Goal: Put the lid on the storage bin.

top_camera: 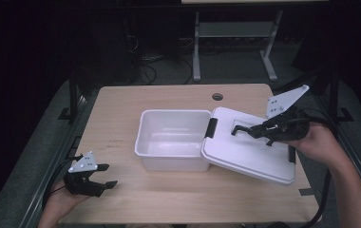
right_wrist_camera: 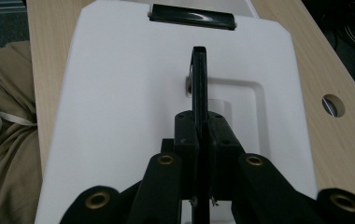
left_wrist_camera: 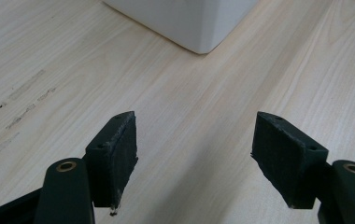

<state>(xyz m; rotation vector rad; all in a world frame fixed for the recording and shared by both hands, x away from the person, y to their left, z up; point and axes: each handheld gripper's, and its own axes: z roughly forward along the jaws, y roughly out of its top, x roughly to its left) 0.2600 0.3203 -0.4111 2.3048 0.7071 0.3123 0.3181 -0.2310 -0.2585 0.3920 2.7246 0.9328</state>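
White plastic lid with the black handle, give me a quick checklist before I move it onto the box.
1. Right gripper clamped on the lid's black handle: ok.
2. White plastic lid clear of the table: not ok, its far side rests on the box rim.
3. White plastic box open and empty: ok.
4. Left gripper open, clear of the box: ok.
5. Black latch free: cannot tell.
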